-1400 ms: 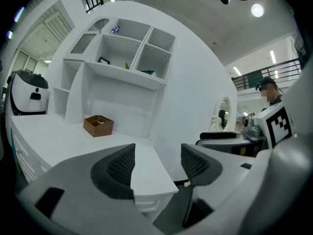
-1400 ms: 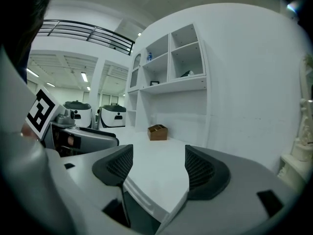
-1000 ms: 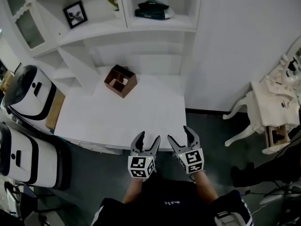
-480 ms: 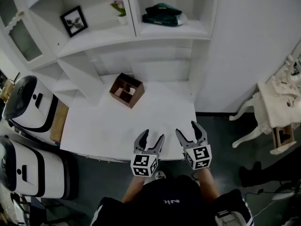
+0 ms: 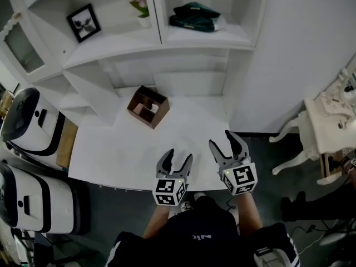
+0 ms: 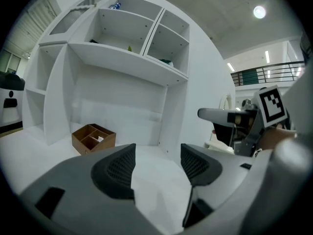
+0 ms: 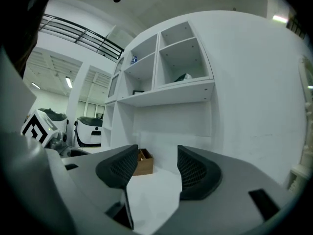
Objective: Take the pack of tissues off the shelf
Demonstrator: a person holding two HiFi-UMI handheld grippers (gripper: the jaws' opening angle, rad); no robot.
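Note:
The pack of tissues (image 5: 197, 16) is a dark green bundle lying in the right compartment of the white shelf (image 5: 167, 40), high above the desk. It shows small in the left gripper view (image 6: 166, 61) and the right gripper view (image 7: 184, 77). My left gripper (image 5: 179, 156) hovers open over the desk's front edge, nothing between its jaws (image 6: 157, 153). My right gripper (image 5: 222, 141) is a little farther forward, over the desk's right front. Its jaws are closing with nothing between them (image 7: 156, 155). Both are well short of the shelf.
A brown wooden divider box (image 5: 148, 106) stands at the back of the white desk (image 5: 122, 149). A framed picture (image 5: 84, 22) and a small potted plant (image 5: 142, 15) occupy the left compartment. White rounded machines (image 5: 28, 121) stand left; a white ornate chair (image 5: 328, 121) stands right.
Both grippers have moved forward over the desk's front edge, the right one farther. The right jaws have narrowed a little. The head view now takes in more of the shelf.

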